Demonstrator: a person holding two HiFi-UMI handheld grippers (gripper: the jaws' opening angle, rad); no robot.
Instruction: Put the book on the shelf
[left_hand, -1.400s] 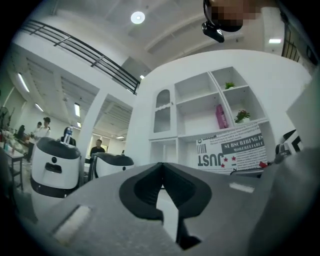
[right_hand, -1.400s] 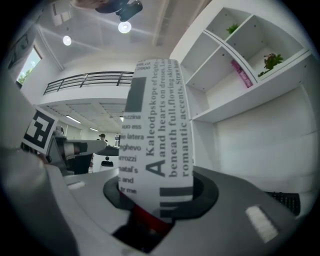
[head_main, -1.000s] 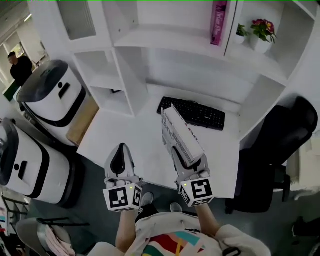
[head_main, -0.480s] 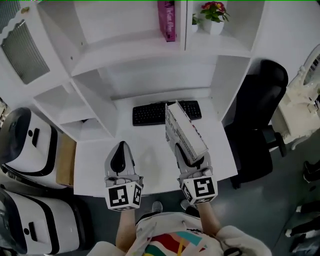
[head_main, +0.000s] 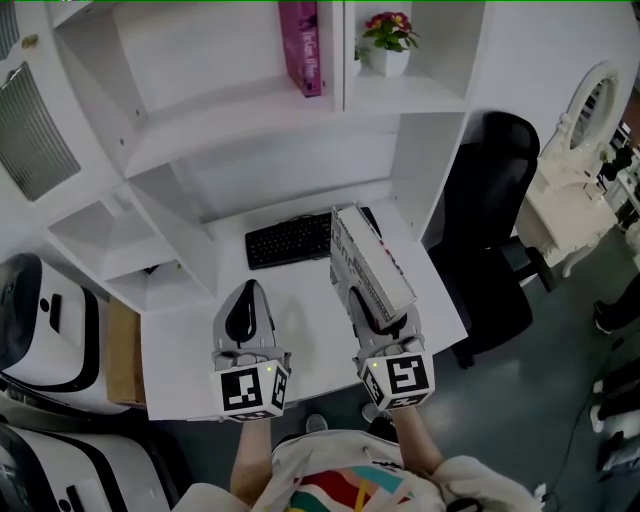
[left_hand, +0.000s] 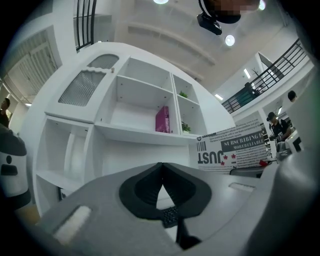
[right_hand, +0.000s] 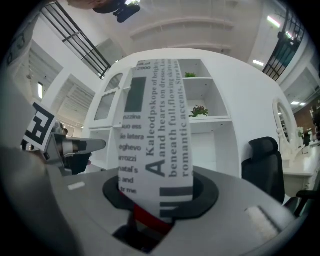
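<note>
White desk (head_main: 300, 310) under big white shelf (head_main: 230, 120). Black keyboard (head_main: 290, 240) at back of desk. Pink book (head_main: 302, 48) stands on upper shelf board. Flower pot (head_main: 385, 45) in next box to right. Black chair (head_main: 490, 230) beside desk, right side. White machines (head_main: 40, 330) on floor, left side. Right gripper (head_main: 378, 318) pinches book (head_main: 365, 262), tilted, up over desk by keyboard. Left gripper (head_main: 247, 300) pressed together, nothing inside, over desk.

The grey left hand-held gripper (head_main: 247, 292) points forward, jaws together. The grey right hand-held gripper (head_main: 375, 308) beside it clamps a white book (head_main: 365, 258).
</note>
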